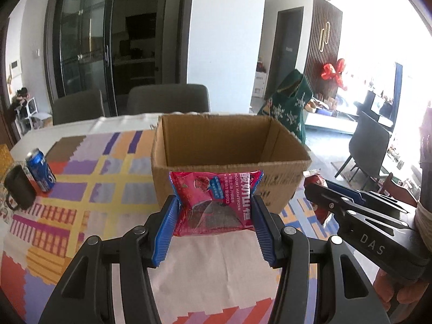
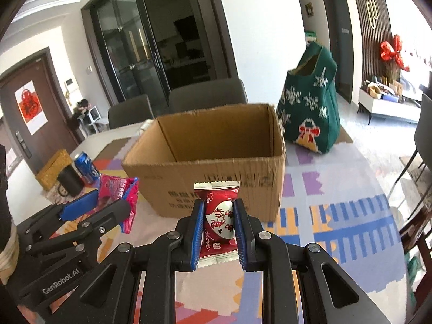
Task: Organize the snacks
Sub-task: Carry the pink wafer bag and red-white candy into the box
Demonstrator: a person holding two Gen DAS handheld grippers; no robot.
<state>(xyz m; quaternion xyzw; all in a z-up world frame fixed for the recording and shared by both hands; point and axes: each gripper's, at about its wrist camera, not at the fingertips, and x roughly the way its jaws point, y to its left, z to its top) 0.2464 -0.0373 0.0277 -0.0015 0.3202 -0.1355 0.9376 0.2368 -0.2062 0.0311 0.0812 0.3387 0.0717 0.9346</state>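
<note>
My left gripper (image 1: pixel 214 202) is shut on a pink yogurt hawthorn snack packet (image 1: pixel 213 202), held above the table just in front of the open cardboard box (image 1: pixel 229 172). My right gripper (image 2: pixel 217 210) is shut on a small red candy packet with a white heart (image 2: pixel 218 216), also lifted in front of the same box (image 2: pixel 210 167). In the right wrist view the left gripper (image 2: pixel 108 202) and its pink packet (image 2: pixel 118 191) show at the left. The right gripper (image 1: pixel 310 189) shows at the right of the left wrist view. The box's floor is hidden.
A blue soda can (image 1: pixel 40 170) and a dark mug (image 1: pixel 19 189) stand at the table's left. A green knitted bag (image 2: pixel 310 102) stands behind the box to the right. Grey chairs (image 1: pixel 167 100) line the far side. The patterned tablecloth (image 1: pixel 89 202) covers the table.
</note>
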